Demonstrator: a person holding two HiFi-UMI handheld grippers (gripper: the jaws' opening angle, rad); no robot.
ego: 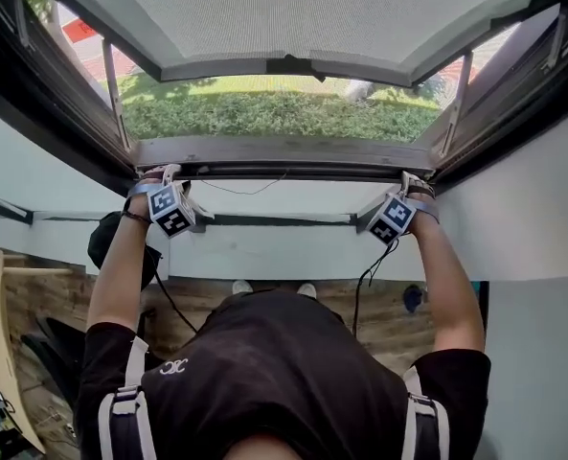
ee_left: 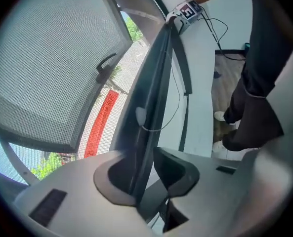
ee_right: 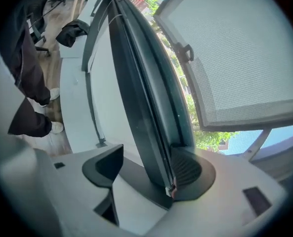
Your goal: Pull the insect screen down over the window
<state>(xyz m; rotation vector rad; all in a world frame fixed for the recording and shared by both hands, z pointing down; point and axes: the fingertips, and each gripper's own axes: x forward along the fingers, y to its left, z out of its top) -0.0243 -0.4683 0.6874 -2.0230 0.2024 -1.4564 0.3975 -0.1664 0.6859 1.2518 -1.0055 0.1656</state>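
Claws on both sides are closed on the insect screen's dark pull bar (ego: 284,151), which lies across the bottom of the window opening, just above the white wall (ego: 284,247) below the sill.

The left gripper (ego: 162,175) sits at the bar's left end and the right gripper (ego: 413,186) at its right end, with the person's arms raised to them.

In the left gripper view the bar (ee_left: 153,83) runs away between the jaws of the left gripper (ee_left: 146,174). They are narrowed to the bar's width, with a pad against each face. A thin cord (ee_left: 168,107) with a pale bead hangs off the bar a little farther along. At the far end the right gripper (ee_left: 178,19) can be seen on the same bar.

In the right gripper view the right gripper (ee_right: 146,174) has the bar (ee_right: 141,93) pressed into its ribbed outer pad. The inner pad meets the bar's low dark flange rather than its upright face.

Beyond the bar, the window sash (ego: 303,8) is swung outward, its pane finely gridded. A green hedge (ego: 274,113) shows beneath it.
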